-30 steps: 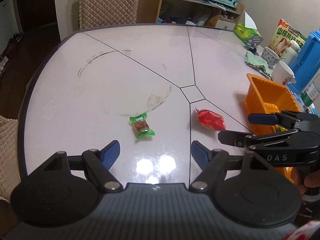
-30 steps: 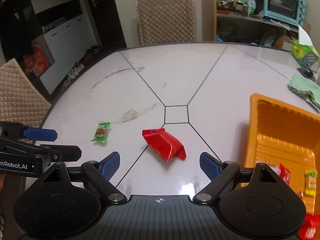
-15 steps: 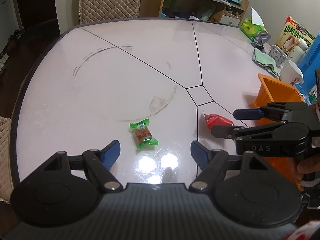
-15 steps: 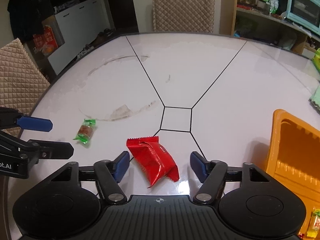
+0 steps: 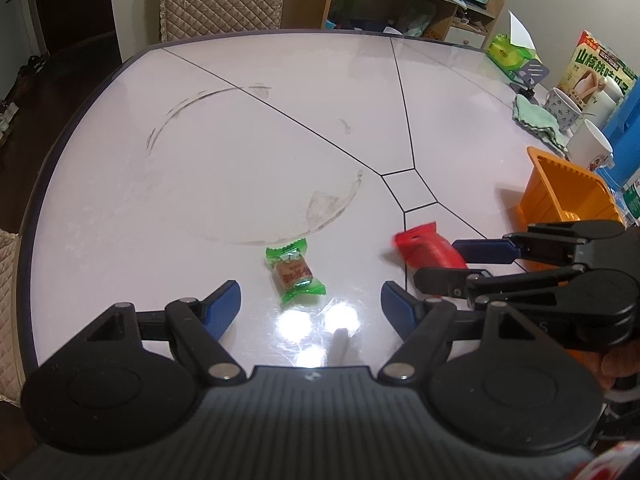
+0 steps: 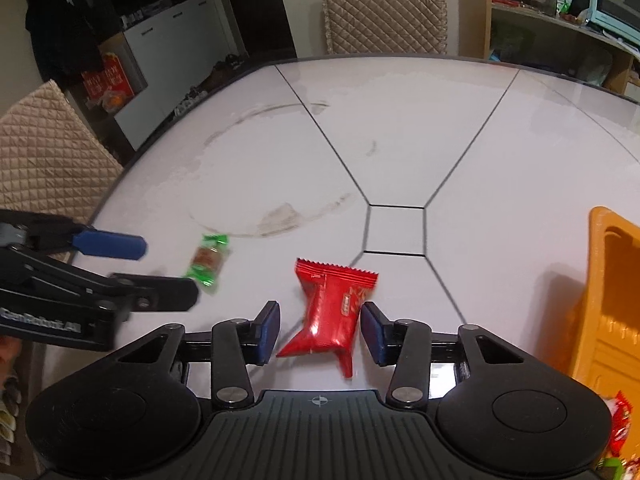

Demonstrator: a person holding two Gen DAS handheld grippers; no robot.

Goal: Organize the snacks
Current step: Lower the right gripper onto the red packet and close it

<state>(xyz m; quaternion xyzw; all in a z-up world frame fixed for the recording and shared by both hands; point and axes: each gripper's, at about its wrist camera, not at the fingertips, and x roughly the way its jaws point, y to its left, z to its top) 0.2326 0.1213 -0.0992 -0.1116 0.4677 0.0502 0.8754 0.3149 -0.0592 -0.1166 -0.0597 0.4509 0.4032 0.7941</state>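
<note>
A red snack packet (image 6: 334, 312) lies on the white table between the fingers of my right gripper (image 6: 320, 332). The jaws have narrowed around it; the right pad touches it, the left pad stands a little off. The packet also shows in the left wrist view (image 5: 428, 250). A green-wrapped candy (image 5: 294, 270) lies on the table just ahead of my open, empty left gripper (image 5: 311, 306), and shows in the right wrist view (image 6: 208, 260). An orange basket (image 6: 600, 320) stands at the right with several snacks in it.
Mugs (image 5: 590, 148), a green cloth (image 5: 538, 122), a snack box (image 5: 596, 72) and a tissue box (image 5: 510, 54) stand along the table's far right. Quilted chairs (image 6: 44, 152) stand at the table's edges. A smudged ring (image 5: 248, 168) marks the tabletop.
My right gripper has moved forward over the red packet and its jaws have narrowed around it. My left gripper has come closer to the green candy.
</note>
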